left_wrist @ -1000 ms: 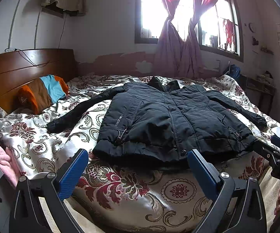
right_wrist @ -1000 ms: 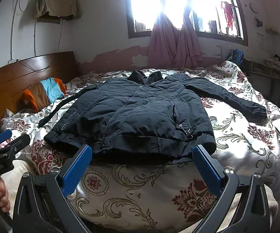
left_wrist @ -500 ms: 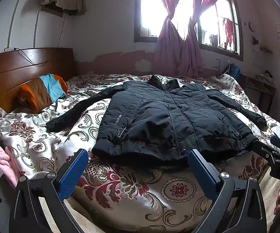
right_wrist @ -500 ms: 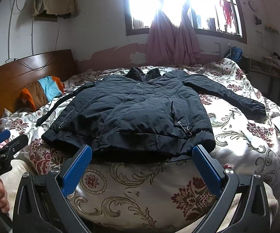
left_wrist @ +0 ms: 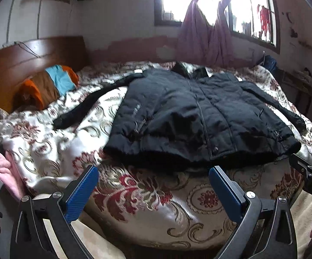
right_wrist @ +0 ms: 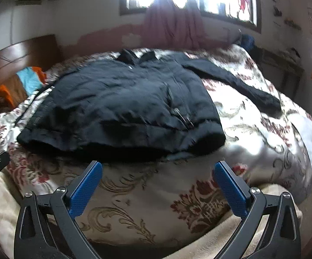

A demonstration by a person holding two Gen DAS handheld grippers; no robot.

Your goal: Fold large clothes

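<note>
One jacket (left_wrist: 201,116), floral bedspread (left_wrist: 151,192), curtained window (left_wrist: 207,10)

The black jacket (left_wrist: 199,116) lay flat and spread across the floral bedspread (left_wrist: 147,194). In front of its hem ran a bare strip of bedspread, open to both wide-spread grippers. Left of the jacket, past its outstretched sleeve, a striped pillow (left_wrist: 48,86) leaned on the wooden headboard (left_wrist: 15,64). Right of the jacket lay a white cloth (right_wrist: 311,142).
</note>
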